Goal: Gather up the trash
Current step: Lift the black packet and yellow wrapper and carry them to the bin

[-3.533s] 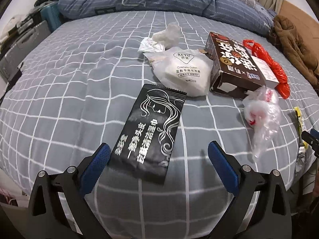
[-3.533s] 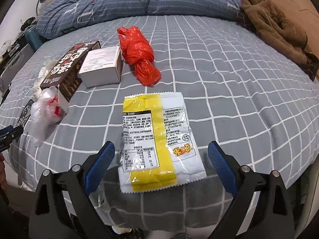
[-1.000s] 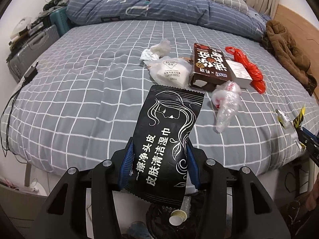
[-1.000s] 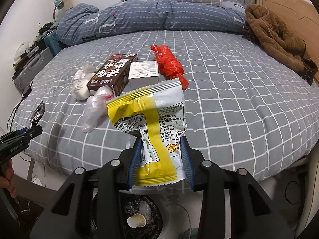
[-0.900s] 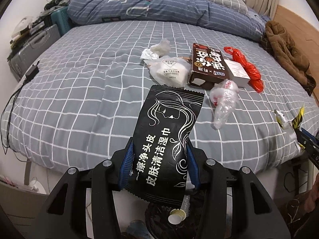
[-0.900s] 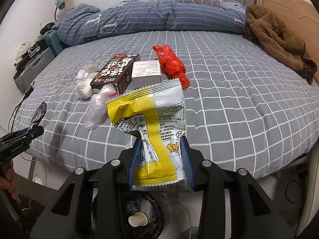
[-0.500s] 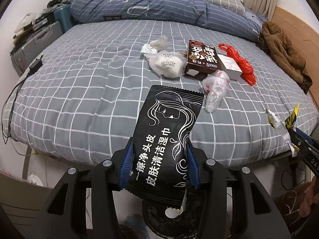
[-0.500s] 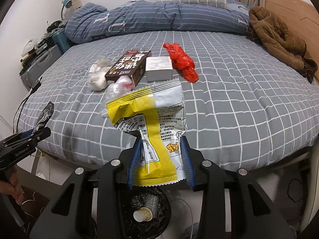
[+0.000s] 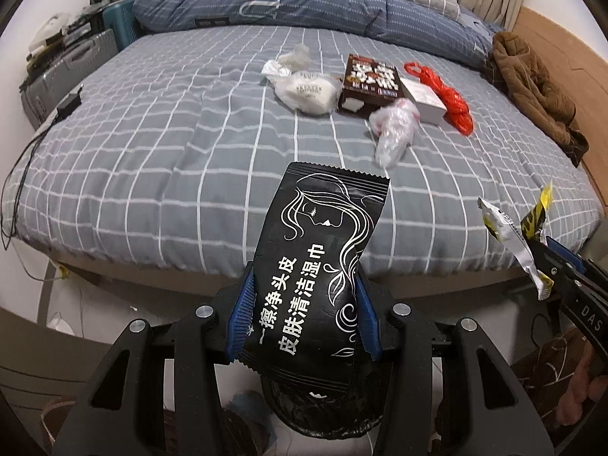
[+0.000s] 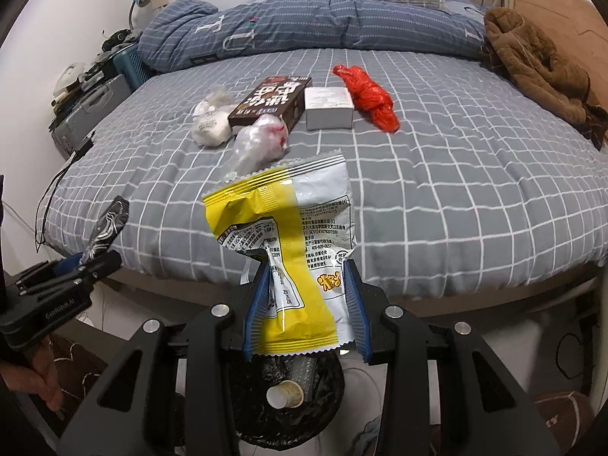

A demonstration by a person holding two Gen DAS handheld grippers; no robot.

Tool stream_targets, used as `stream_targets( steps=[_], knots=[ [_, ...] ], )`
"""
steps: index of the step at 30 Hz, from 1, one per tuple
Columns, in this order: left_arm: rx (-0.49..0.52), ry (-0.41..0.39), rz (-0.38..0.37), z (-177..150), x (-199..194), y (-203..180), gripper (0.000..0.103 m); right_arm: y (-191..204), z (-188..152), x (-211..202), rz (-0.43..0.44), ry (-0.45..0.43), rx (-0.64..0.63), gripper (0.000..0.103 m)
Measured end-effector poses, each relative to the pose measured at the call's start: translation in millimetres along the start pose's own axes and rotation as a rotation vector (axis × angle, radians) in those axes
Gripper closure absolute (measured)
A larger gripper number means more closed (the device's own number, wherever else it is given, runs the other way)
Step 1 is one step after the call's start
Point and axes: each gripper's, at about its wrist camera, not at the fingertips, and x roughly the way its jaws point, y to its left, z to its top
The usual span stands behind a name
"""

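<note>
— Looking along the left gripper (image 9: 303,315): what there?
— Clamped on a black wipes packet (image 9: 320,266), blue pads (image 9: 240,313) pressed to both sides. Held upright off the near edge of the bed (image 9: 152,152), over a black-lined bin (image 9: 326,414) on the floor below.
— And on the bed?
— Near the middle, toward the far side: a white pouch (image 9: 307,89) with crumpled tissue (image 9: 292,59) just behind, a brown box (image 9: 370,83) beside a small white box (image 9: 425,98), a red bag (image 9: 444,95) at the right, a clear bag (image 9: 395,129) nearest. Brown coat (image 9: 532,87) at the right edge. Right gripper (image 9: 547,262) at the frame's right, with a yellow-and-silver wrapper (image 9: 513,235).
— Now along the right gripper (image 10: 306,311)?
— Closed on the wrapper (image 10: 292,250), top crumpled and leaning left. Bin (image 10: 288,395) directly below, with a paper cup (image 10: 285,395) inside.
— Anything else?
— Same litter on the bed (image 10: 456,190): red bag (image 10: 368,97), white box (image 10: 328,108), brown box (image 10: 271,102), clear bag (image 10: 258,140), white pouch (image 10: 211,125). At lower left, the left gripper (image 10: 85,264) with the black packet (image 10: 108,224) seen edge-on, off the bed's near left corner.
</note>
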Motion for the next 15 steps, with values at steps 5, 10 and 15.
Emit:
stream_targets(
  steps=[5,10,15],
  knots=[
    [-0.005,0.020,-0.005,-17,1,1,0.056,8,-15,2,0.015,0.019,-0.003,0.066],
    [-0.009,0.035,-0.009,-31,3,2,0.056,16,-30,5,0.025,0.044,-0.010,0.066],
    [-0.012,0.058,-0.005,-46,9,4,0.056,22,-42,10,0.025,0.065,-0.017,0.066]
  ],
)
